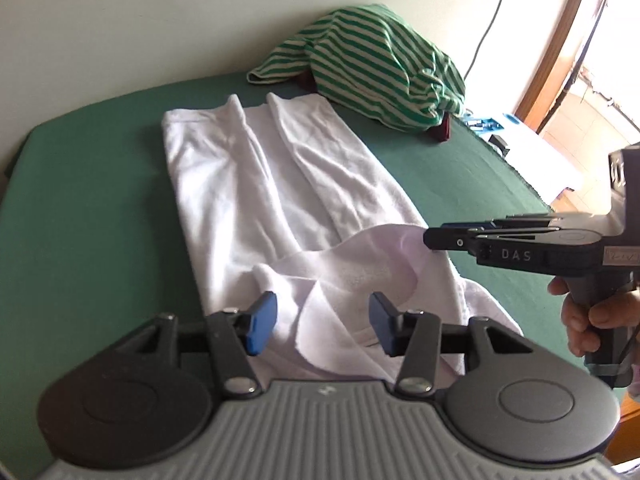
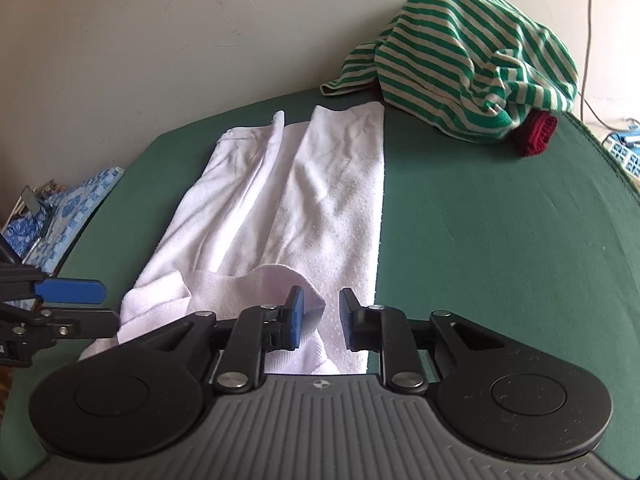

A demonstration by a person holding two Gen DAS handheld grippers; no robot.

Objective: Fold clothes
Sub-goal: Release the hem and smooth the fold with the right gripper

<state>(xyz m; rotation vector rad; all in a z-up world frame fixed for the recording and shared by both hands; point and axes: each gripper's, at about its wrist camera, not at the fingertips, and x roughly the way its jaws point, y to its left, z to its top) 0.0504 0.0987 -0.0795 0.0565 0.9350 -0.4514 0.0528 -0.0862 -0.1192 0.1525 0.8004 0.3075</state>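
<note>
A white garment (image 1: 256,184) lies folded into a long strip on the green tabletop (image 1: 88,208), running away from me. Its near end is turned back in a loose, rumpled flap (image 1: 352,264). My left gripper (image 1: 322,322) hovers over that flap, its blue pads wide apart and pressing on nothing. My right gripper (image 2: 322,318) stands open over the strip's near right edge (image 2: 360,240), with a fold of cloth between the pads but not pinched. From the left wrist view the right gripper (image 1: 430,238) comes in from the right, with its tips at the flap's edge.
A heap of green-and-cream striped clothing (image 2: 472,64) lies at the far right of the table on a dark red knit piece (image 2: 538,134). The wall runs close behind. A blue patterned cloth (image 2: 68,208) lies off the left edge. A hand (image 1: 592,312) holds the right gripper's grip.
</note>
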